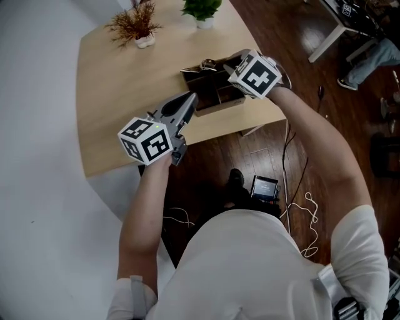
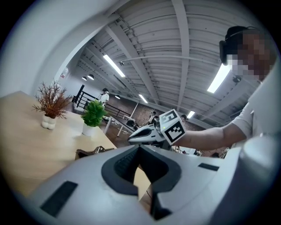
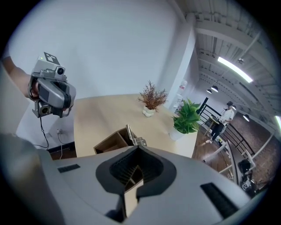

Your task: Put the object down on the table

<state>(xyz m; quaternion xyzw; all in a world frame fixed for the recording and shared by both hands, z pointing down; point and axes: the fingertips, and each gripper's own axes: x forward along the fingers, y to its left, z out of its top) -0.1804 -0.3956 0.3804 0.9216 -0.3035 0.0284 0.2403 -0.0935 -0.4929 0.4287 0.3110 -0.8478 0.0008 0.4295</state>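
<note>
Right hand-held gripper (image 3: 137,148) pinches the divided box (image 3: 110,141) (metal piece (image 3: 137,141) inside).

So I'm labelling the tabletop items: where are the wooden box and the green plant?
wooden box (image 1: 206,85), head view, on its dark inside.
green plant (image 1: 201,7), head view, on its leaves.

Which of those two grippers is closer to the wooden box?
Right. The right gripper sits over the right end of the wooden box, jaws shut on a wall; the left gripper points at its left side from beside it.
</note>
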